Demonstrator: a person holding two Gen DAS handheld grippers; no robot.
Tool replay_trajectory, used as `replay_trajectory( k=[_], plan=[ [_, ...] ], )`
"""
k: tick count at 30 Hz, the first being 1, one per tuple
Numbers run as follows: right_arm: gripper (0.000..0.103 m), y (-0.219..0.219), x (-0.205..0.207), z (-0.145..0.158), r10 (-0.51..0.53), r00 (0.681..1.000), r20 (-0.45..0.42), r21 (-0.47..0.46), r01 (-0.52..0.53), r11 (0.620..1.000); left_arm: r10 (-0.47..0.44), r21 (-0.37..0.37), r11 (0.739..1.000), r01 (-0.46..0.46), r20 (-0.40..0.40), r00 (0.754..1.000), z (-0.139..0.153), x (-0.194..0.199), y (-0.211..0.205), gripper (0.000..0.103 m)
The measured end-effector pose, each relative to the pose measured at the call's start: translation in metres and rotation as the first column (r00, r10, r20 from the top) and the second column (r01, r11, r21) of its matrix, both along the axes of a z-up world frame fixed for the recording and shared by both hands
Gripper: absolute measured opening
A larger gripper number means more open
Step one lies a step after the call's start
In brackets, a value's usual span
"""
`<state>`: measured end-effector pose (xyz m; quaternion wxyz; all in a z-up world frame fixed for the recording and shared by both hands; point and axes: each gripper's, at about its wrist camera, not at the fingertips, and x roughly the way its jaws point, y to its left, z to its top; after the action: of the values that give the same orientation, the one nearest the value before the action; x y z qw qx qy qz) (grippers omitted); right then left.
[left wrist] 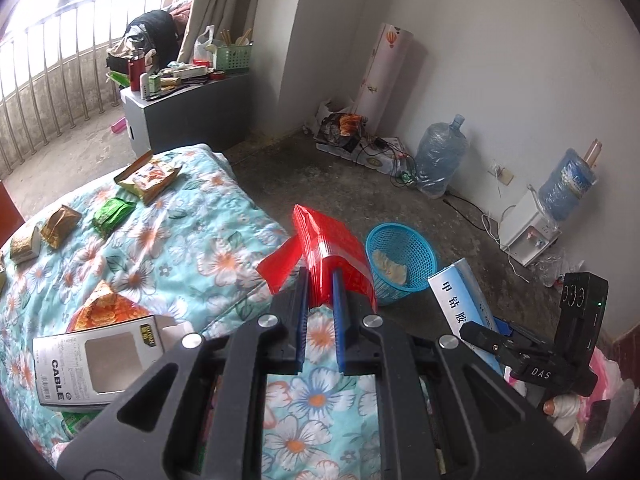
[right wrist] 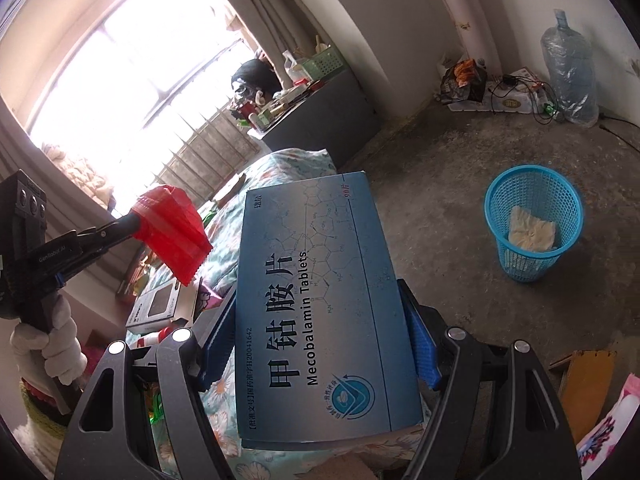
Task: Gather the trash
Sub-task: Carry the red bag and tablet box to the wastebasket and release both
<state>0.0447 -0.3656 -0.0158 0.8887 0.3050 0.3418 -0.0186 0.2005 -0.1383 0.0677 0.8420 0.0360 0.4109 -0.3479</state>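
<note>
The left gripper (left wrist: 320, 288) pinches a red wrapper (left wrist: 328, 240) above the bed (left wrist: 192, 220), short of the blue basket (left wrist: 400, 256). The right gripper (right wrist: 316, 320) has its fingers clamped on a blue tablet box (right wrist: 316, 300), also short of the basket. Judged from here, releasing either early would drop it onto the floor (right wrist: 440, 184), since the basket's mouth is narrow.

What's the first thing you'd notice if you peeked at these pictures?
A bright red wrapper pinched in the left gripper above the flowery quilt. Next, the big blue tablet box clamped in the right gripper. On the bare floor beyond stands a blue basket with crumpled paper inside.
</note>
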Motion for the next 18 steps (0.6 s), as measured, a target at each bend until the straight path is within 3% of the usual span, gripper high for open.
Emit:
replay_trajectory(
  k=[6,11,18],
  plan=[
    [0.071,-0.064,-0.029,-0.013,-0.183,0.983,0.002,0.060,0.183,0.981,-0.137,0.017,0.990,0.137,-0.024,0.990,-0.010,0.004,-0.084,0.009],
    [0.071,-0.119,-0.043,-0.038,-0.310,0.950,-0.023,0.146,0.310,0.939,-0.241,0.065,0.968,0.244,-0.049,0.969,-0.033,0.011,-0.164,0.009],
    [0.071,-0.184,-0.014,-0.084,-0.396,0.915,-0.079,0.259,0.402,0.878,-0.329,0.103,0.933,0.345,-0.144,0.933,-0.091,0.037,-0.265,0.009]
  ],
)
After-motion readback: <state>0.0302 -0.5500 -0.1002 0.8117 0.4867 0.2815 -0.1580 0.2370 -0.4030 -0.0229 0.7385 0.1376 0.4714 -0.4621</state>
